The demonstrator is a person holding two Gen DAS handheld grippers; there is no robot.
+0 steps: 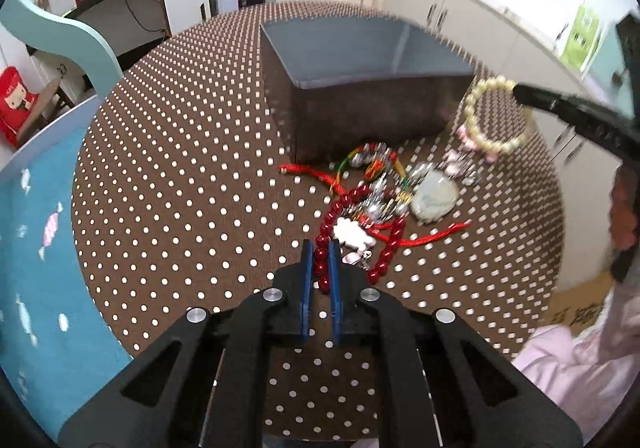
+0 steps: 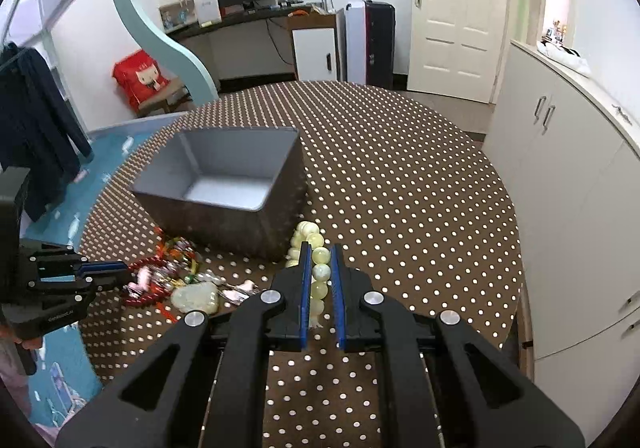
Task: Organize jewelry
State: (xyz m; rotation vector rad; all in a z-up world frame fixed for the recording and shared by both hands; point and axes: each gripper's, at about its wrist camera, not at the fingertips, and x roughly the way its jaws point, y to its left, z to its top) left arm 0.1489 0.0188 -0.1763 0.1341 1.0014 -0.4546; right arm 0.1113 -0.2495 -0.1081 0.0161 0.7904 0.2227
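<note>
1. The right gripper (image 2: 321,248) is pinching the pale bead bracelet (image 1: 494,114) between its blue fingers (image 2: 306,280). The bracelet hangs in the air, lifted off the bench (image 2: 400,176), just beside the near corner of the grey box (image 2: 224,176).
2. The left gripper (image 1: 320,248) is low over the jewelry pile (image 1: 384,196). Its fingers are close together with the red bead bracelet (image 1: 326,228) between them. It looks like a pinch, and the beads lie on the bench.
3. The step in hand looks like this: put the pale bracelet in the box. The box looks empty inside.
4. Lift the bracelet higher than the box rim first, so the hanging beads do not bump the wall.
5. Move it over the middle of the box, not the edge.
6. Then spread the fingers and let it drop in.
7. Take care with the red one. Red strings (image 1: 424,238) and shiny charms (image 1: 380,204) lie tangled around it, so pull up slowly.
</note>
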